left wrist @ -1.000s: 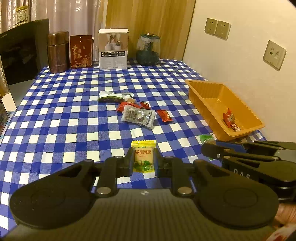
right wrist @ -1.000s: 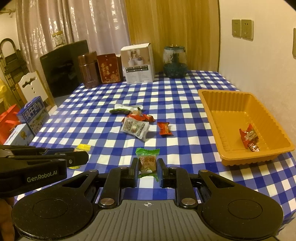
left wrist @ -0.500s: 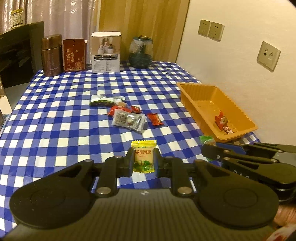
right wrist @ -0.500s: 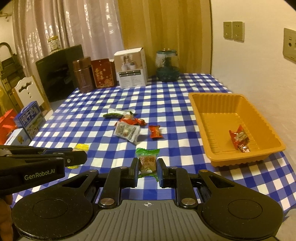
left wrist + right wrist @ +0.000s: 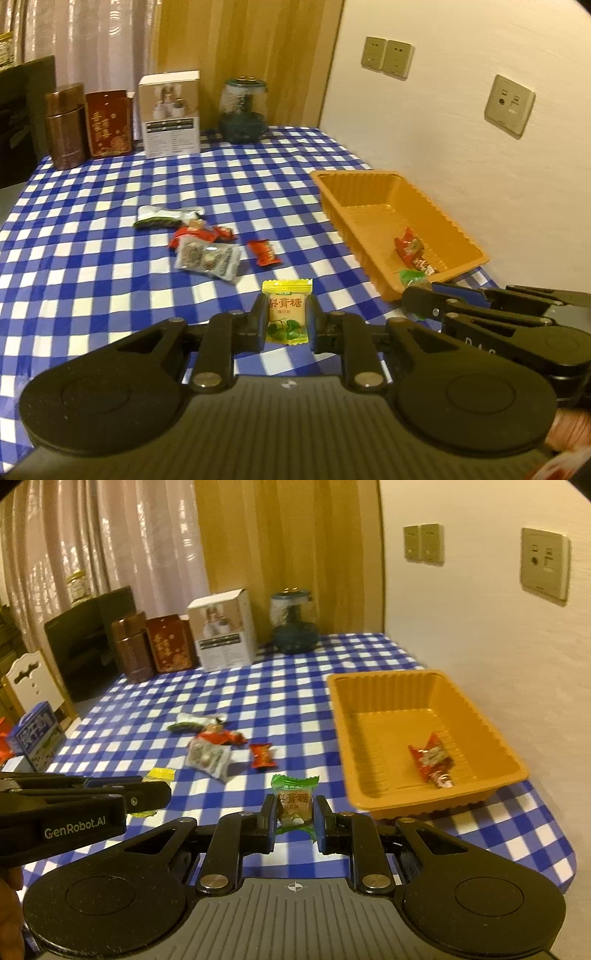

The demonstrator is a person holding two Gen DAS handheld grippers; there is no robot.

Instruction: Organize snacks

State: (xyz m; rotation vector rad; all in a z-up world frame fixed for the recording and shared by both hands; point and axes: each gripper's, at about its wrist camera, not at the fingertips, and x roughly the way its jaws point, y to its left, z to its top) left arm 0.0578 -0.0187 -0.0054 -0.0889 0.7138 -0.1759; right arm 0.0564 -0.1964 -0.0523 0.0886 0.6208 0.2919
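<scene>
Clamping a yellow-wrapped candy (image 5: 287, 316) between its black fingers, the left gripper (image 5: 286, 325) holds the sweet upright above the blue-and-white checked tablecloth (image 5: 110, 280), the wrapper's crimped top edge standing clear of the pads. Beside it, the right gripper (image 5: 294, 821) is closed in the same way on a green-wrapped candy (image 5: 294, 800), whose twisted green end pokes up above the fingertips; in the left wrist view this gripper comes in from the right edge with the green wrapper just showing at its tip, right in front of the near corner of the orange tray (image 5: 373, 790). That tray sits on the cloth near the white wall, and a red snack packet (image 5: 431, 761) lies on its ribbed floor toward the near end. Farther out on the cloth, left of the tray, is a loose cluster of snacks: a small red candy (image 5: 263, 252) on its own, a clear packet of mixed nuts (image 5: 207, 258) just beside it, a red wrapper (image 5: 201, 235) partly under that packet, and a green-and-white packet (image 5: 162, 218) behind them. Along the far edge of the table stand a brown canister (image 5: 65, 126), a dark red tin (image 5: 109, 124), a white box (image 5: 170, 113) and a glass jar (image 5: 243, 110), with curtains and a wooden panel behind.
</scene>
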